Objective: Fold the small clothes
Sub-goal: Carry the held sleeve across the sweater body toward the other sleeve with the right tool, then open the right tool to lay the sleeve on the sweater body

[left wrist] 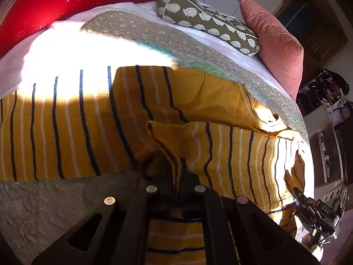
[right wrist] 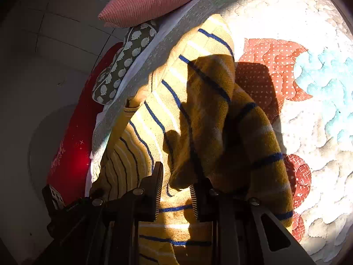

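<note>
Left wrist view: the quilted bed cover point(left wrist: 55, 209) is carrying the yellow striped sweater point(left wrist: 66, 132), whose long axis is running left to right across the frame. The left gripper point(left wrist: 177, 176) is pinching a folded sweater edge directly ahead, jaws closed on the knit. The right gripper point(right wrist: 176, 190) is working at the sweater's right end; its jaws are looking parted around a bunched sleeve point(right wrist: 253, 143), so I cannot tell whether it is gripping.
</note>
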{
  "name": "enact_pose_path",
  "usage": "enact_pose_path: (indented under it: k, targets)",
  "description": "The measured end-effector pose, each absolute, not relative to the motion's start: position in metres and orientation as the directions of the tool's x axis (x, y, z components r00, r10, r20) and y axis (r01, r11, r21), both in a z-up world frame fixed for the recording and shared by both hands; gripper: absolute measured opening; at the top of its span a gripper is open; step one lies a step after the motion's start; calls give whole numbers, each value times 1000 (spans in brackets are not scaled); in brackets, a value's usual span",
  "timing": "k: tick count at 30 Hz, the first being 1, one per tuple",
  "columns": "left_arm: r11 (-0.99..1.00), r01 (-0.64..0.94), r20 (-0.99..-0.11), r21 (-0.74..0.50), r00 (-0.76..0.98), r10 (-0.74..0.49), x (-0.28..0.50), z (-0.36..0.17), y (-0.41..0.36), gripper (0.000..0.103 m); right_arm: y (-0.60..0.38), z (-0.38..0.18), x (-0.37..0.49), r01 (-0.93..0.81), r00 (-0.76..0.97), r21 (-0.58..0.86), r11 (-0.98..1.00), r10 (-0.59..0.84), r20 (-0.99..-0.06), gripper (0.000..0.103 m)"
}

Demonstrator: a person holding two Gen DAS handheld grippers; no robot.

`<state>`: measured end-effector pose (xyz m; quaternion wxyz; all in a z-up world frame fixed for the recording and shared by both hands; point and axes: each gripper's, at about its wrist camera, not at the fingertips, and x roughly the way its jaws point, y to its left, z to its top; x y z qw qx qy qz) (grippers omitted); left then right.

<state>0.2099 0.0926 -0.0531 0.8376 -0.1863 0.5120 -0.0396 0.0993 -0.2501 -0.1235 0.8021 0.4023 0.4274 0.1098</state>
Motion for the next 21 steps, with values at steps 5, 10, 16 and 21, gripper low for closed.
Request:
enact_pose_path:
  k: [5, 10, 16, 21]
  targets:
    - [933, -108, -826, -344, 507, -246, 216, -41, 96, 5, -241, -95, 98, 75, 653, 712, 698, 506, -564, 7]
    - [917, -175, -846, -360, 476, -241, 219, -65, 111, 5, -232, -115, 103, 94, 613, 708, 700, 520, -595, 7]
    - [910, -202, -850, -363, 471, -235, 216, -80, 117, 15, -231, -137, 108, 121, 591, 701, 703, 517, -620, 7]
    - [872, -196, -818, -449, 484, -312, 207, -74, 129, 31, -242, -134, 102, 145, 615, 673, 726, 467, -636, 7]
